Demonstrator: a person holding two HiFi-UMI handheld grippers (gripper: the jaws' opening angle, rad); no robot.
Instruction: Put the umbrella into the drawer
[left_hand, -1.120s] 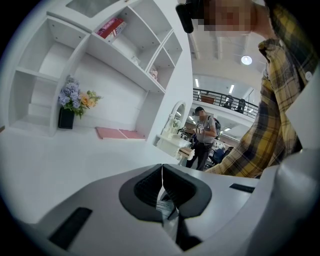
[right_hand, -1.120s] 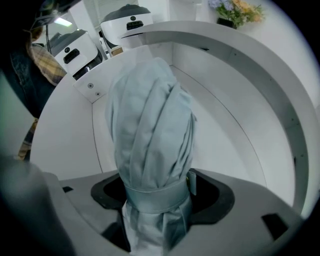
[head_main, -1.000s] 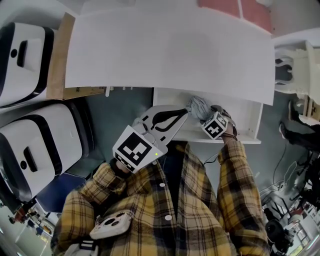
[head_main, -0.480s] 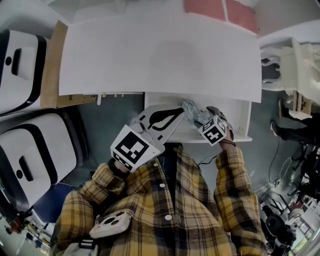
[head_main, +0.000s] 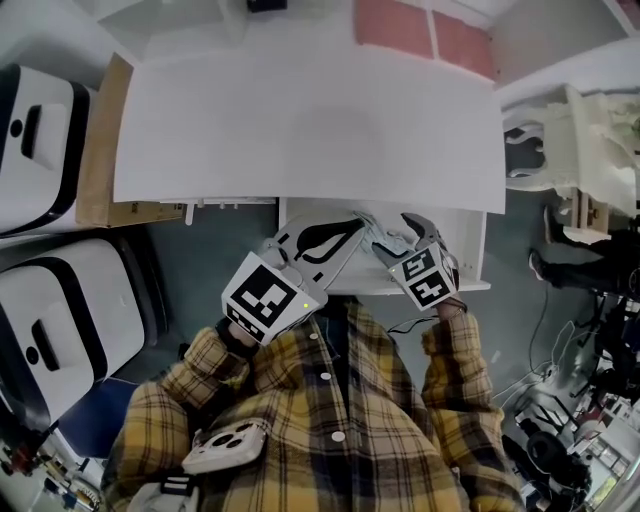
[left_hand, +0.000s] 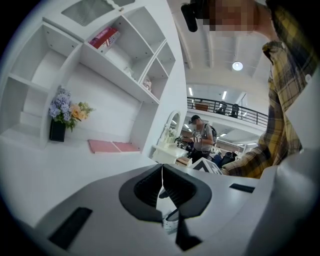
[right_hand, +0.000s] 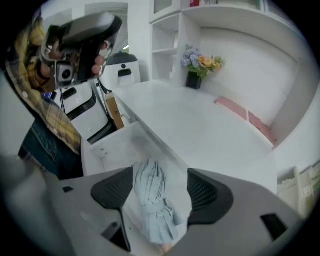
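The folded pale blue-grey umbrella (head_main: 378, 238) lies inside the open white drawer (head_main: 470, 250) under the desk top (head_main: 300, 120). In the right gripper view the umbrella (right_hand: 150, 195) sits between the spread jaws of my right gripper (right_hand: 159, 187). It rests against the left pad, and drawer floor (right_hand: 117, 145) shows between it and the right pad. My right gripper (head_main: 393, 240) hangs over the drawer's middle. My left gripper (head_main: 358, 222) is shut with nothing in it, its tips over the drawer's left part. In the left gripper view my left gripper (left_hand: 161, 172) has its jaws meeting.
Two white and black machines (head_main: 40, 120) (head_main: 70, 320) stand at the left beside a cardboard panel (head_main: 95, 150). Pink pads (head_main: 420, 25) and a flower pot (right_hand: 200, 65) sit at the back of the desk. An ornate white stand (head_main: 580, 140) is at the right.
The umbrella has gone down from the drawer's front into the drawer, and my right gripper's jaws now stand apart around it. The left gripper has hardly moved.
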